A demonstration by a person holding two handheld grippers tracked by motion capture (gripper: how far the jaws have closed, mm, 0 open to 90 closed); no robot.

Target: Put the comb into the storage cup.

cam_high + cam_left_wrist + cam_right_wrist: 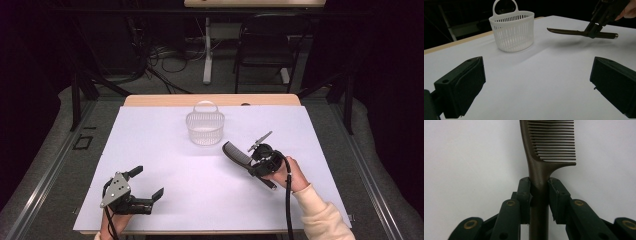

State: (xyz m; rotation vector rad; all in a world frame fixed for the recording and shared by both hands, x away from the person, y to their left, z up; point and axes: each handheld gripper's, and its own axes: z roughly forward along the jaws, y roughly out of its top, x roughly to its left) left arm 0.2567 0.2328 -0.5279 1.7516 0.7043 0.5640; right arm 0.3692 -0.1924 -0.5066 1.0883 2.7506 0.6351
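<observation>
Comb (541, 167) handle between right tongs (539, 190), tip cropped (teeth blurred)

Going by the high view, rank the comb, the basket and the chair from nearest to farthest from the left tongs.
1. Comb, to the right, held in the right tongs.
2. Basket, farther up the table's middle.
3. Chair, beyond the table.

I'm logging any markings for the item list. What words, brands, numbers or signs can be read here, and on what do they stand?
None can be read.
The comb, clamped by its handle in the right gripper: no print on its visible side.
The white basket: plain slats, no label.
The left gripper, its jaws open: no marking legible.
The white table cover: blank.
</observation>
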